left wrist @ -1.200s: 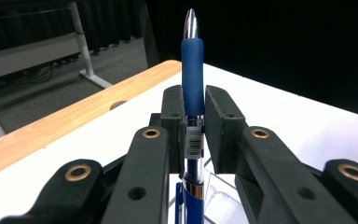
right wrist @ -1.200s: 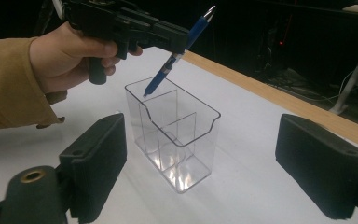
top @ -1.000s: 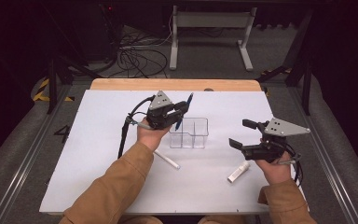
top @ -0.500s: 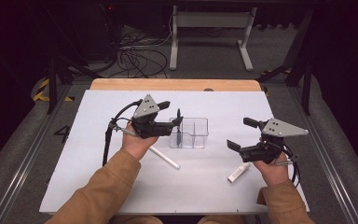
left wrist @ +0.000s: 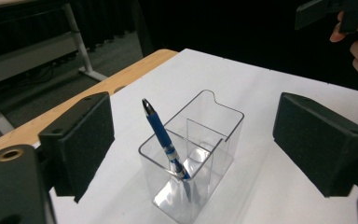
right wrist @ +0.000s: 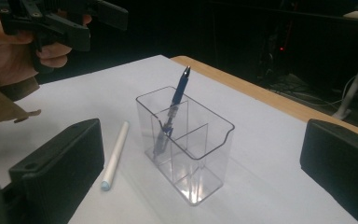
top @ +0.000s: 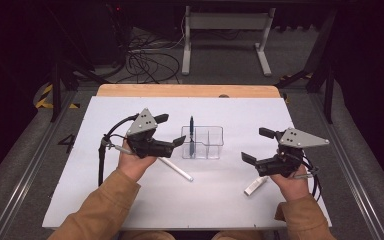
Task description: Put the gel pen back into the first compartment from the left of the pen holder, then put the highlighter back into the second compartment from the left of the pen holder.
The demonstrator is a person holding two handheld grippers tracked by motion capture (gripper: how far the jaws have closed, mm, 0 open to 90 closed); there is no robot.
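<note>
A clear plastic organizer (top: 210, 145) with several compartments stands at the middle of the white table. A blue pen (top: 191, 132) leans upright in its left end compartment, tip down (left wrist: 163, 137). My left gripper (top: 171, 130) hovers just left of the organizer, open, with nothing between its pads (left wrist: 81, 140). My right gripper (top: 256, 145) is held to the organizer's right, also open and empty. In the right gripper view the organizer (right wrist: 200, 144) and pen (right wrist: 178, 98) sit between the jaws but farther off.
A white pen (top: 176, 169) lies on the table in front of the organizer, below my left hand (right wrist: 115, 154). A second white pen (top: 255, 185) lies under my right gripper. The wooden table edge (top: 190, 91) runs along the back.
My left gripper, which held the blue pen over the organizer, has let it go and drawn back to the left. The pen now stands in the organizer. The right gripper barely moved.
</note>
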